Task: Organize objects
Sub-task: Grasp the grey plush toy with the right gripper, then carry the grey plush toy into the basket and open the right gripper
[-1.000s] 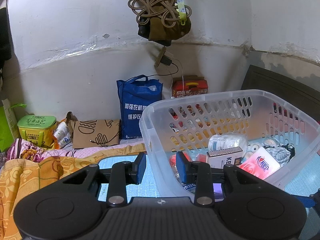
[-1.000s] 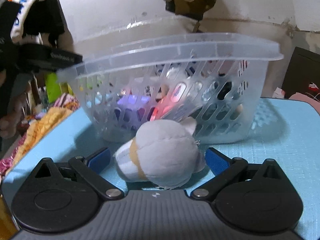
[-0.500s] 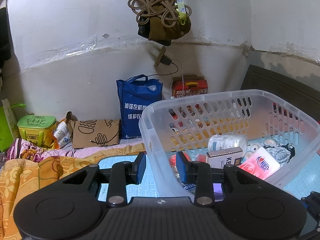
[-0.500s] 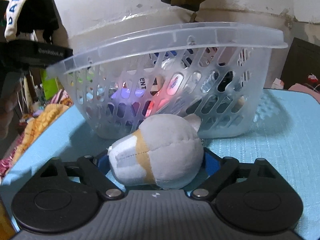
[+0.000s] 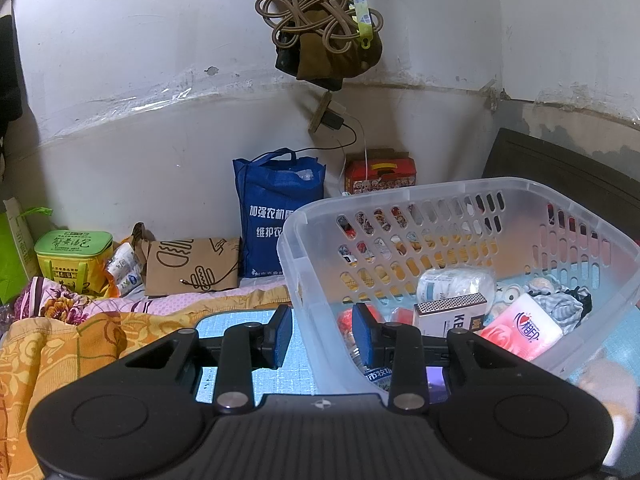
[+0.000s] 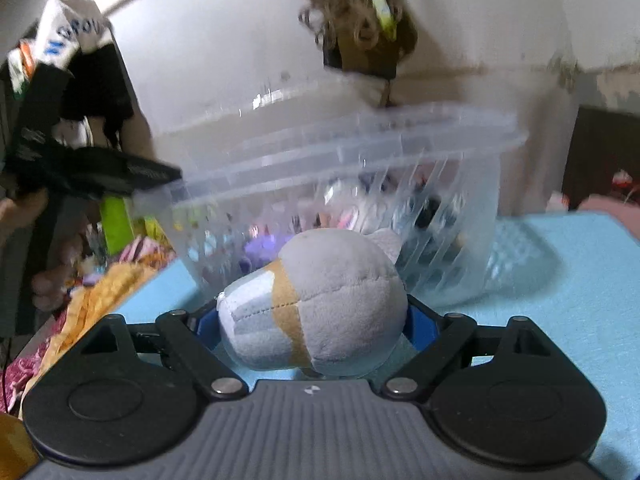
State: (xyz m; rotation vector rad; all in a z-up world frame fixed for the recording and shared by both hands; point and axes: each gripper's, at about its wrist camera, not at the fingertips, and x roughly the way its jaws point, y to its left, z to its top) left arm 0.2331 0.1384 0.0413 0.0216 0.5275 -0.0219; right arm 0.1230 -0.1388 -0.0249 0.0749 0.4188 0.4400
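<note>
A clear plastic basket (image 5: 500, 196) stands on a light blue mat (image 6: 568, 280) and holds a matchbox (image 5: 450, 312), a pink tissue pack (image 5: 520, 332), a white roll and other small items. My left gripper (image 5: 322, 336) is shut on the basket's near left wall, one finger outside, one inside. My right gripper (image 6: 308, 324) is shut on a grey and white plush toy (image 6: 316, 308) and holds it lifted in front of the basket (image 6: 360, 168). The toy's blurred edge shows at the lower right of the left wrist view (image 5: 612, 392).
Against the white wall stand a blue tote bag (image 5: 276, 212), a red box (image 5: 380, 172), a brown paper bag (image 5: 192, 264) and a green box (image 5: 72, 256). An orange floral blanket (image 5: 60, 348) lies at the left. A bag with cords (image 5: 324, 28) hangs above.
My right gripper closed on the plush toy and raised it off the mat, towards the basket's rim height. The left gripper kept its hold on the basket wall.
</note>
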